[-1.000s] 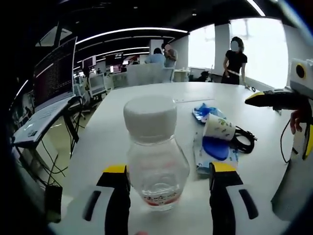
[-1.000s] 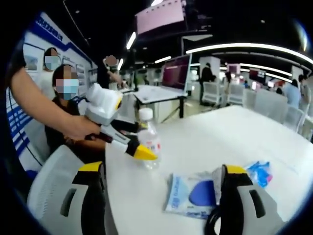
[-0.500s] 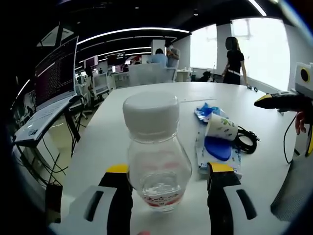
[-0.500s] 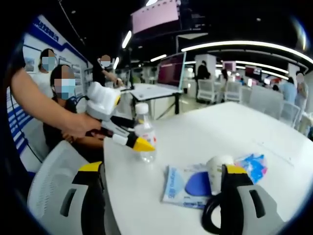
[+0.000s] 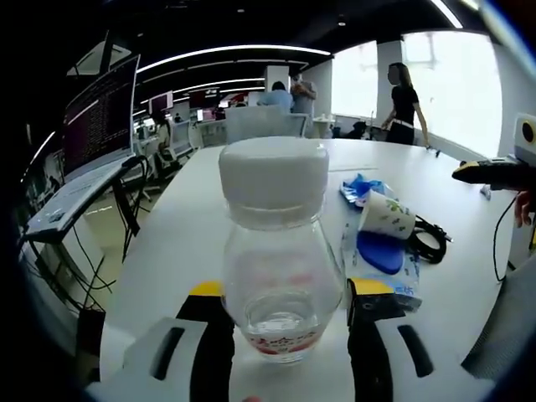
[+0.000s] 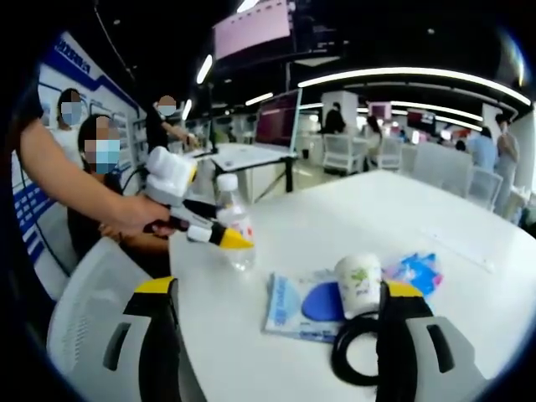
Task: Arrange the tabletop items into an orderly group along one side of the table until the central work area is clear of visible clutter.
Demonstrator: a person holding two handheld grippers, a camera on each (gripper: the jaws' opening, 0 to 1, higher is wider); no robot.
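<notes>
A clear plastic bottle (image 5: 280, 251) with a white cap stands on the white table (image 5: 193, 218), and my left gripper (image 5: 285, 289) is shut on it, both yellow-tipped jaws against its sides. In the right gripper view the bottle (image 6: 234, 230) stands at the table's left edge, held by the left gripper (image 6: 224, 240). My right gripper (image 6: 278, 287) is open over a blue-and-white wipes pack (image 6: 289, 306). A tipped paper cup (image 6: 358, 285), a black cable coil (image 6: 356, 356) and a crumpled blue wrapper (image 6: 414, 272) lie close to its right jaw. The right gripper (image 5: 490, 172) reaches in from the right.
The cup (image 5: 385, 216), wipes pack (image 5: 377, 260), cable (image 5: 429, 241) and wrapper (image 5: 360, 186) cluster right of the bottle. A white chair (image 6: 84, 327) stands at the table's near edge. A desk with a monitor (image 5: 96, 117) sits to the left. People stand and sit around the room.
The left gripper's jaws have narrowed onto the bottle, which looms larger now. The right gripper's view has shifted, bringing the cup and the cable coil fully into sight.
</notes>
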